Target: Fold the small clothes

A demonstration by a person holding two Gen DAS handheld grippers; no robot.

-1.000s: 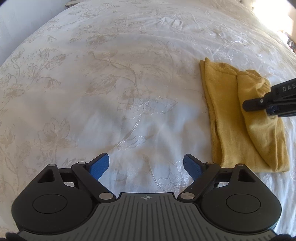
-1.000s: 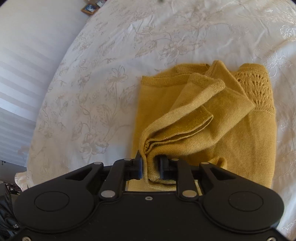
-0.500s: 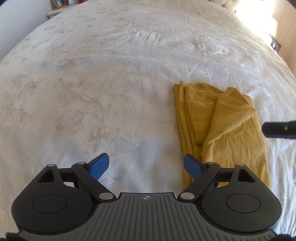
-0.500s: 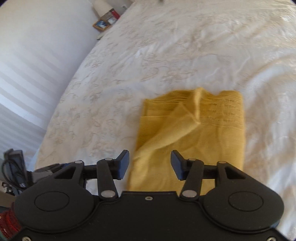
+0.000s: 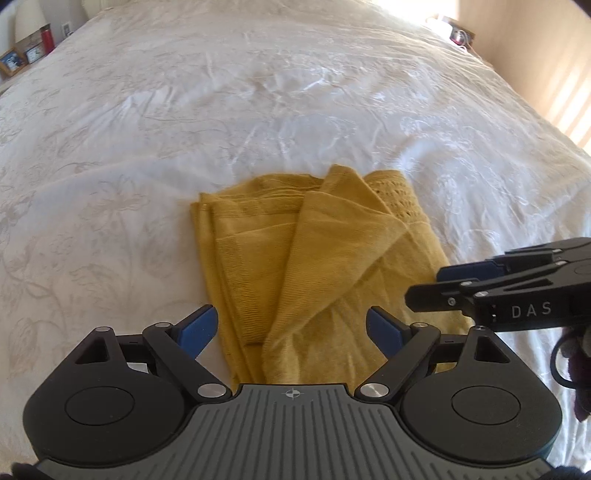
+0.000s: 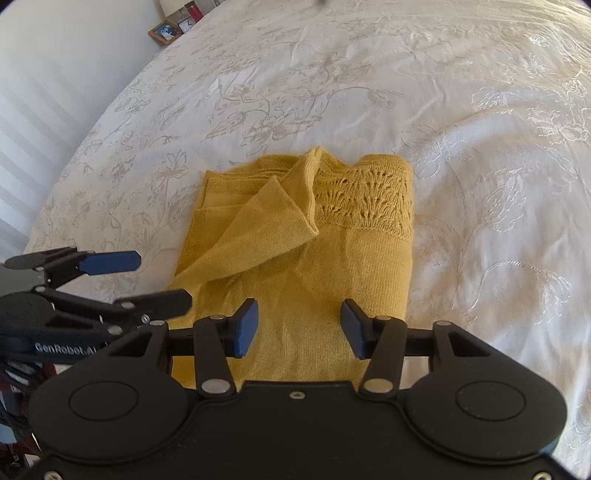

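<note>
A mustard-yellow knit garment (image 5: 317,266) lies folded into a rough rectangle on the white bed; it also shows in the right wrist view (image 6: 306,258), with a lace band at its far end and a sleeve folded slantwise across the top. My left gripper (image 5: 291,330) is open and empty, its blue pads either side of the garment's near end. My right gripper (image 6: 299,326) is open and empty just above the near part of the garment. Each gripper shows in the other's view, the right one (image 5: 436,286) at the garment's right edge, the left one (image 6: 159,278) at its left edge.
The white floral bedspread (image 5: 258,110) spreads all round the garment. Picture frames and a red bottle (image 5: 46,37) stand on a bedside surface at the far left; they also show in the right wrist view (image 6: 166,31). A white wall (image 6: 55,74) lies left of the bed.
My right gripper let go of the sleeve fold, opened and drew back. My left gripper swung right until the garment lay between its pads. The sleeve now lies flat on the garment.
</note>
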